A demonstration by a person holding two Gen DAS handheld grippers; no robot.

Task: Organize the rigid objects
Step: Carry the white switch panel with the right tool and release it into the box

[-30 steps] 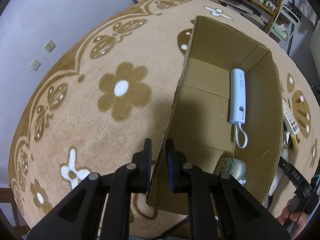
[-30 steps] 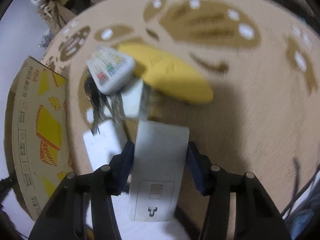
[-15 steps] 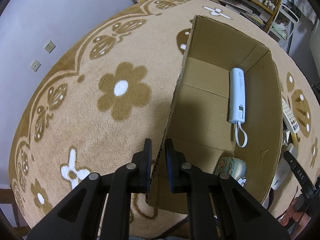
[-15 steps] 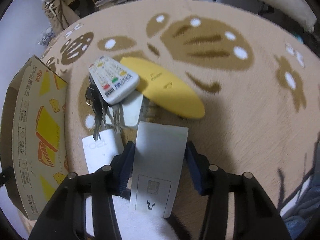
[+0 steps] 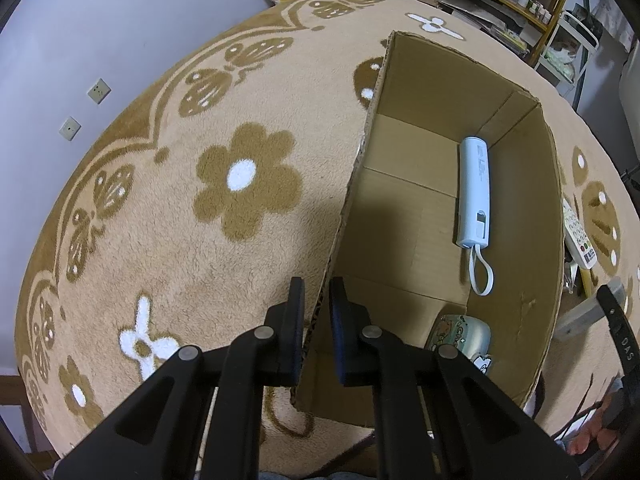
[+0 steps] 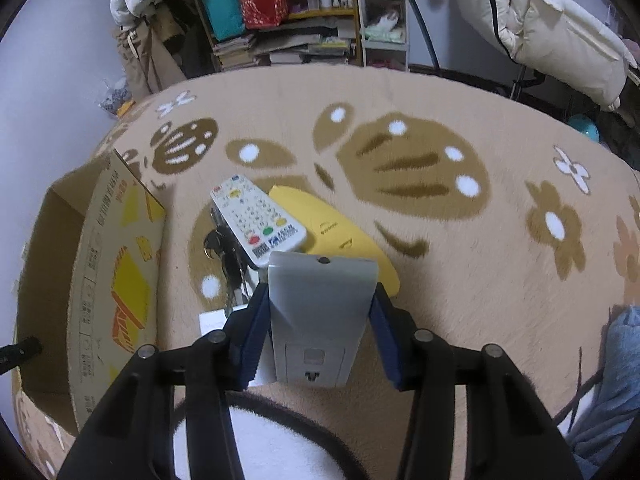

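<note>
We are on a tan rug (image 5: 248,264) patterned with brown flowers, and the biggest thing on it is the open cardboard box (image 5: 420,208), standing with its mouth up so items can be dropped in. Our left gripper (image 5: 317,308) is clenched on the box's near wall, one finger (image 5: 295,320) outside and one inside; we judge this grip is there to steady the box while the other hand loads it.

Inside, a white handheld device with a wrist loop (image 5: 475,192) lies flat along the far-right wall, its long axis running away from us and the loop end nearest. A small pale-green case with cartoon print (image 5: 460,334) sits in the near corner.

Our right gripper (image 6: 320,320) is closing on a grey-white slab-shaped device (image 6: 320,312), pads pressing its two long sides. It hangs clear of the rug, just right of the box, long axis in line with the fingers, the end with the small dark dot pointing away from us.

Beyond it, a white remote control (image 6: 256,220) lies across a yellow oval piece (image 6: 340,236), with keys (image 6: 224,248) beside them.
</note>
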